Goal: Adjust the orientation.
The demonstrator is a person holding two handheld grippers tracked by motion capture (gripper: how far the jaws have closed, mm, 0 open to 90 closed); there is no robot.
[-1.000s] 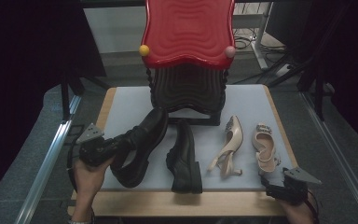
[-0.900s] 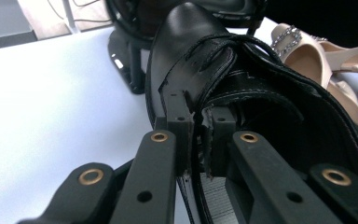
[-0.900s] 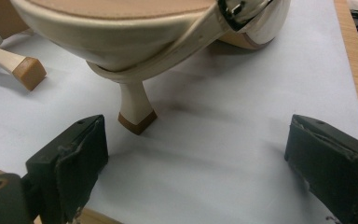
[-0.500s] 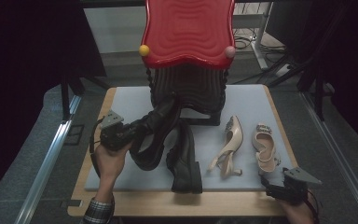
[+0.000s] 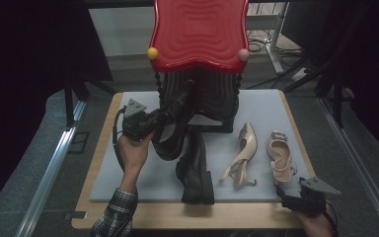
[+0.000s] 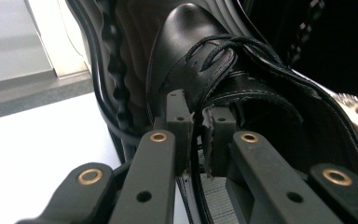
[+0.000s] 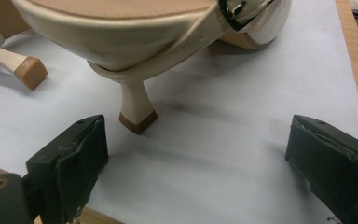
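We judge the work about a quarter done: of the four shoes on the table, one is lifted and on its way to the black rack under the red top, and none sits on it yet. At the left, our left tongs are clamped on the black lace-up shoe, pinching the leather at its opening edge, as the left gripper view shows with the pads nearly together on it. That shoe hangs tilted, toe up against the rack's front, heel down toward us; the left forearm reaches forward from the near edge with the wrist cocked inward. Next comes the second black shoe, lying flat, then the beige heeled sandal on its side, then its mate upright. At the right, our right tongs rest low at the table's near corner, spread wide and empty, just behind that sandal's heel.
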